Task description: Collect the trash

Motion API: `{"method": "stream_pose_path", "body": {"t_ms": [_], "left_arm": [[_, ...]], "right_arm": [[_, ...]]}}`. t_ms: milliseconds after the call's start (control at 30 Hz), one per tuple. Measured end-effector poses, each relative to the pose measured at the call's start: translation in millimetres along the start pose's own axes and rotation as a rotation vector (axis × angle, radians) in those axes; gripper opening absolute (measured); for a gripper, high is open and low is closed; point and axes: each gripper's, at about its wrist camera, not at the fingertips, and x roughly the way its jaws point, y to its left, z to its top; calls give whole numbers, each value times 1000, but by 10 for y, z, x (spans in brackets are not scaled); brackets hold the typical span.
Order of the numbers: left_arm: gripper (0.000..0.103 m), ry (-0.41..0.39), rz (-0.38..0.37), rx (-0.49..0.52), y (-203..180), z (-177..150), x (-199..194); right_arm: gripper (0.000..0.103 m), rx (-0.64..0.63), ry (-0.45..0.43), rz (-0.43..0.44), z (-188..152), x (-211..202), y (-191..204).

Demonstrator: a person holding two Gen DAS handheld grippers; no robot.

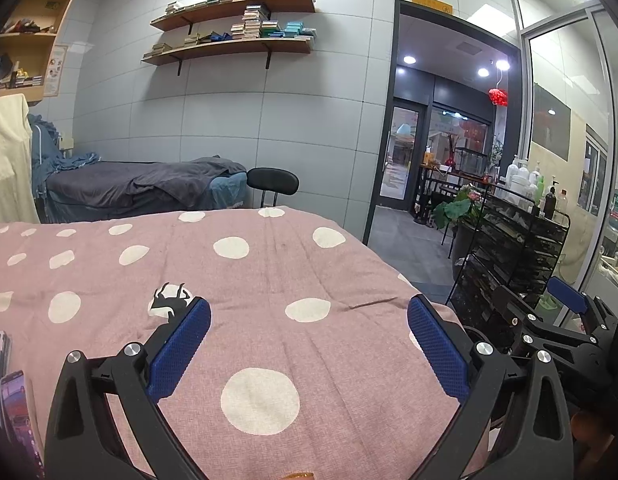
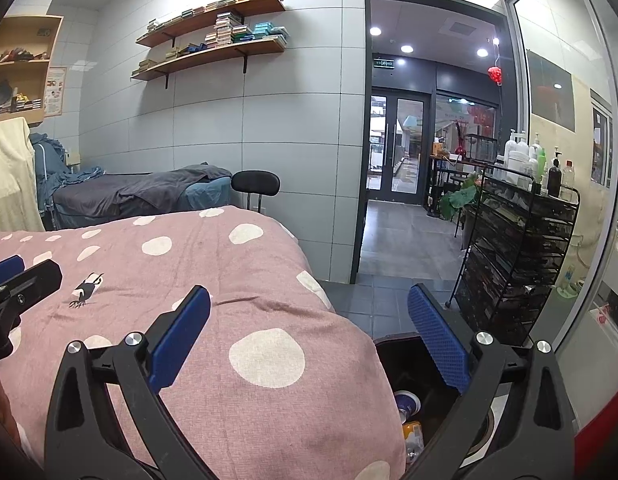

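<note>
A pink blanket with white dots (image 1: 269, 280) covers the bed below both grippers. My left gripper (image 1: 309, 320) hangs open over it, nothing between its blue pads. My right gripper (image 2: 309, 316) is open too, at the bed's right edge (image 2: 349, 328), and it also shows at the right of the left wrist view (image 1: 565, 304). Below its right finger stands a dark trash bin (image 2: 405, 356) with cans and a bottle (image 2: 409, 420) inside. At the lower left edge of the left wrist view lie colourful wrappers or packets (image 1: 13, 400) on the blanket.
A black wire rack (image 2: 517, 264) with bottles on top stands right of the bin. A second bed with grey covers (image 2: 149, 192) and a black chair (image 2: 255, 184) sit behind. An open doorway (image 2: 401, 160) leads to a tiled hall.
</note>
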Motion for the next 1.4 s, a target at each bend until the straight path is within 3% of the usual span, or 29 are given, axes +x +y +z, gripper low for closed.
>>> {"method": "stream_pose_path", "body": {"t_ms": [1400], "left_arm": [[97,9,-17,-14,-10,-6,20]], "right_arm": [[97,13,7,-5,-36,3,21]]}}
